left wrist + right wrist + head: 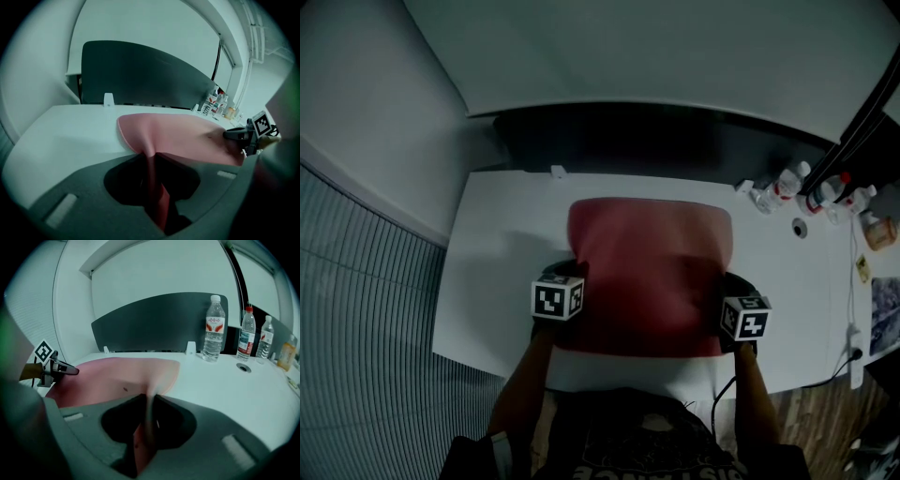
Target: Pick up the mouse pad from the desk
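White desk [502, 281] fills most of my head view, with a dark partition [609, 141] along its back edge.

One mouse pad [652, 262], red, sits mid-desk toward the near edge. Its far part lies flat on the desk, and its near left and right edges are pulled up into the tongs.

Two grippers, both on the pad:
- left gripper [151, 157]: jaws nearly together, clamped on the pad's left edge. The pad folds up into a thin ridge between the pads. Nothing else is in the jaws.
- right gripper [151, 401]: same state, jaws narrowed to a slit and pinching the pad's right edge. The pad sheet stands upright between them.

Each gripper view shows the other gripper at the pad's opposite side.

Smaller items, all at the desk's far right and well apart from the pad:
- three bottles [214, 326], upright, clear with red labels
- one amber container [286, 355] beside them, possibly a jar, too small to be sure
- two white clips [191, 348] on the back edge
- one round cable hole [242, 367] near the bottles
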